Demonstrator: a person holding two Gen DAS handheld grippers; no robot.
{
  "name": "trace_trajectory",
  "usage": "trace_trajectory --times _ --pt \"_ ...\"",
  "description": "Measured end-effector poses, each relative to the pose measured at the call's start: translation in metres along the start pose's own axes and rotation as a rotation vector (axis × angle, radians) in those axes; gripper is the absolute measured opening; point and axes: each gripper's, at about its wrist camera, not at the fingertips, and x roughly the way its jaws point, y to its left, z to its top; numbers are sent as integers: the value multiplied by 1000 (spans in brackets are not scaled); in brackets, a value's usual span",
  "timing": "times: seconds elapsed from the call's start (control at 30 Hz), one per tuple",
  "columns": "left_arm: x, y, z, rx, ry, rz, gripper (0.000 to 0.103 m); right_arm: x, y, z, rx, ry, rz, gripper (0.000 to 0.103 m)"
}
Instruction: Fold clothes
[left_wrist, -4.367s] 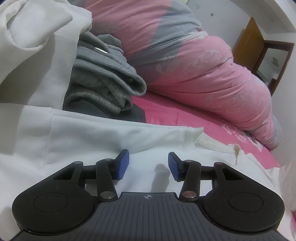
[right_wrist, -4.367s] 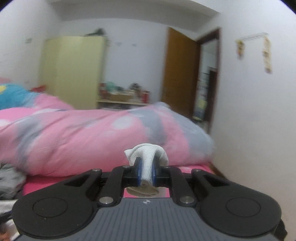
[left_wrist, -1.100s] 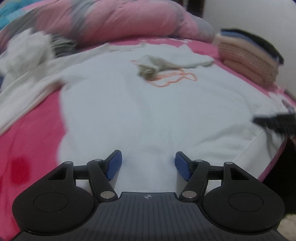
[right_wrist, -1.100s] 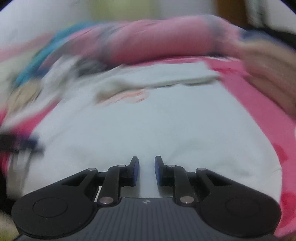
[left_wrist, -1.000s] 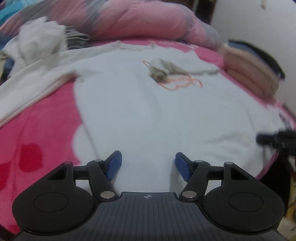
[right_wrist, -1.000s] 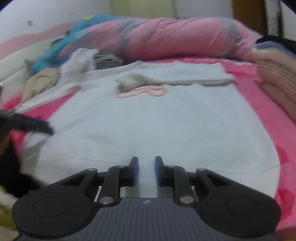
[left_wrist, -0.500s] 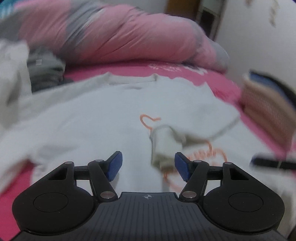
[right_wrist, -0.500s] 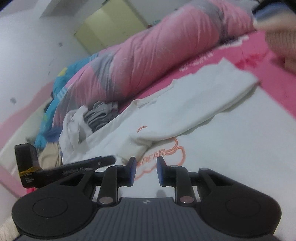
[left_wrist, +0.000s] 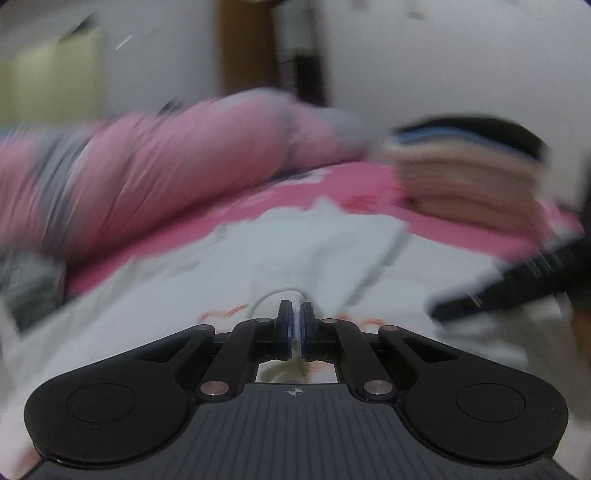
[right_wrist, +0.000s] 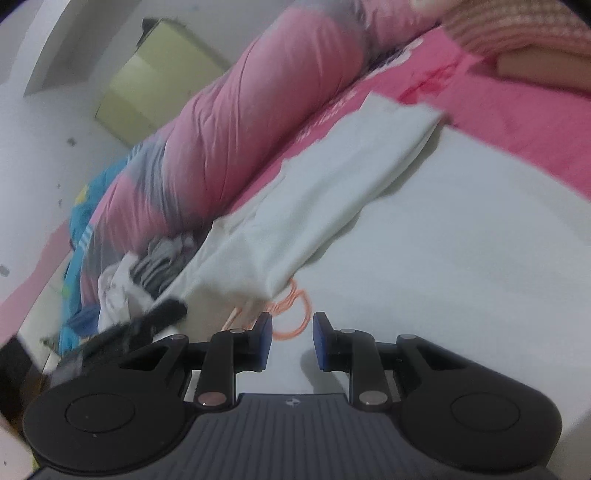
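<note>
A white sweatshirt (right_wrist: 461, 240) with an orange print (right_wrist: 291, 314) lies spread on the pink bed. One sleeve (right_wrist: 325, 195) is folded across its chest. My left gripper (left_wrist: 294, 325) is shut on the cuff of that sleeve (left_wrist: 282, 293), low over the chest; the view is blurred. My right gripper (right_wrist: 292, 338) is open and empty, just above the chest next to the print. The left gripper's dark body (right_wrist: 144, 325) shows at the left of the right wrist view.
A rolled pink and grey quilt (right_wrist: 258, 110) lies along the far side of the bed. A stack of folded clothes (left_wrist: 469, 173) sits at the right. A heap of grey and white clothes (right_wrist: 147, 266) lies at the left. A yellow wardrobe (right_wrist: 155, 85) stands behind.
My left gripper has moved in over the chest and shut on the sleeve cuff. My right gripper has opened a little wider and come closer to the print.
</note>
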Motion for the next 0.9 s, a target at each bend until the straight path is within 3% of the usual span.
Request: trace_trajectory --times 0.17,0.33,0.5,0.63,0.73,0.77,0.9 --pt "-6 -43 -16 249 -7 -41 2 -9 -1 7 35 -30 6 36" --pt "-6 -42 -18 229 -8 -26 2 -1 1 7 62 4 23 36" --pt "-8 18 7 -31 -34 8 2 0 6 7 41 4 17 37" --pt "7 103 12 -451 33 -67 2 5 8 9 49 25 24 37" --pt "16 137 5 -645 64 -137 2 19 7 11 155 74 120 43" --pt "18 141 3 -678 66 -153 2 28 4 11 225 101 163 52" --pt "24 147 -1 -770 69 -236 2 68 -4 3 500 169 280 53"
